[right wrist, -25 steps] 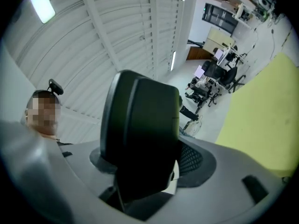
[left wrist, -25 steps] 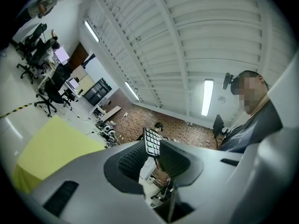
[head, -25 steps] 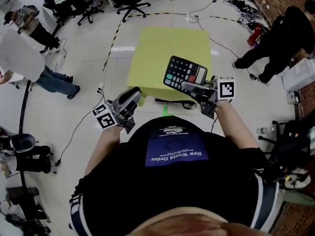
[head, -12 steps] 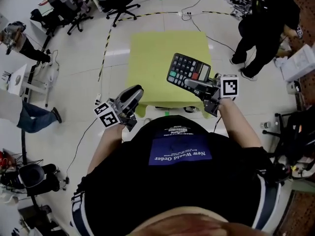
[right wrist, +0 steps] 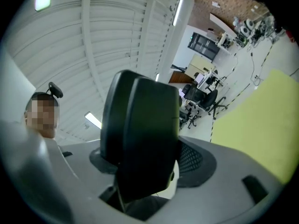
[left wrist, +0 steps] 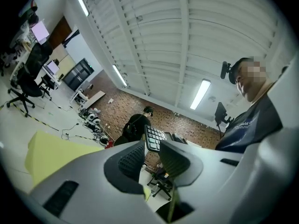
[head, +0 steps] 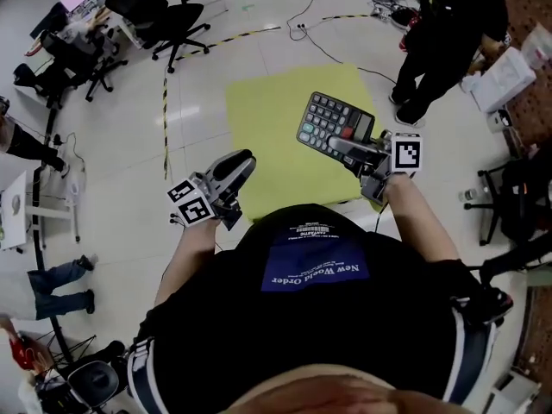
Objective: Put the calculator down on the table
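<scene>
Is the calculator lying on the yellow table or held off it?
Held off it: the right gripper is shut on the calculator, which hangs tilted, keys up, above the yellow table.

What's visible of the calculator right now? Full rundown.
The calculator is a dark, flat slab, plastic by the look. It has a grid of grey keys, a few teal ones, one red key and what looks like a display at its near end. The right tool is shut on that end and is the only thing touching it. It is held keys-up and tilted over the yellow table, apparently not resting on it. The right gripper view shows only its plain dark back.
</scene>
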Demonstrator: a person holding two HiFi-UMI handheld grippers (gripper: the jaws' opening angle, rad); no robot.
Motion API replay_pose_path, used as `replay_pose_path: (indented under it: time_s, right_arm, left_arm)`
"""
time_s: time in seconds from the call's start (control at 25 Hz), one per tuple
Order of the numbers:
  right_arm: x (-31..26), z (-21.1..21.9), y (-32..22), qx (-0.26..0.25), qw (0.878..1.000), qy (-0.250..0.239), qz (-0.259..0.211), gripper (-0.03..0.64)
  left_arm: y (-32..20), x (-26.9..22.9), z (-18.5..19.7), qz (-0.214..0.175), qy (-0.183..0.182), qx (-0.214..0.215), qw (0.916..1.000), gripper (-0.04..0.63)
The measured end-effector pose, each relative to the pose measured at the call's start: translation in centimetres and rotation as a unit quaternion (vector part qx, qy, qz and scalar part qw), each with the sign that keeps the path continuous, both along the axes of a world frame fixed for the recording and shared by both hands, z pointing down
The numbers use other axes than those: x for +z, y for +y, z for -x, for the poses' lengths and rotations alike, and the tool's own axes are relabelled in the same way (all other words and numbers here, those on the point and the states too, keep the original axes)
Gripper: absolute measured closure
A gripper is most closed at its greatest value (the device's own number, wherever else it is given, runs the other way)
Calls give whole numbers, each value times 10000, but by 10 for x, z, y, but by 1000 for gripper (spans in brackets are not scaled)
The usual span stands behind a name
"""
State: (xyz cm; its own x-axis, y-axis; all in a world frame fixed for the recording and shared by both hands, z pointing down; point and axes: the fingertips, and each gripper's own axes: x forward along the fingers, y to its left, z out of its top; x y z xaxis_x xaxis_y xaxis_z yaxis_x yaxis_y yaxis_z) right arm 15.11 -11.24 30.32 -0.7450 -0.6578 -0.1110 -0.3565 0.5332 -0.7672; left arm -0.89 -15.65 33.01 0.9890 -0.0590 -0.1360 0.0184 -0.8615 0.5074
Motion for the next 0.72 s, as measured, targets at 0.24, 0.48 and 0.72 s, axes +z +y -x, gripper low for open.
replay_pose_path:
  time_s: [0.24,0.48,0.72]
  right_arm:
    - [16,-38,-30,-25,10000,61,72,319]
    - [7,-84,-44,-42,9998,114,133,319]
    - [3,-112,-49,-248,9996,137,90,319]
  left_arm:
    - [-31,24,-47,172,26,115,9998,489]
    - [-39,7,-82,226,153,-47,9996,488]
    - [-36,-1,-109,234,235,-195,9993,489]
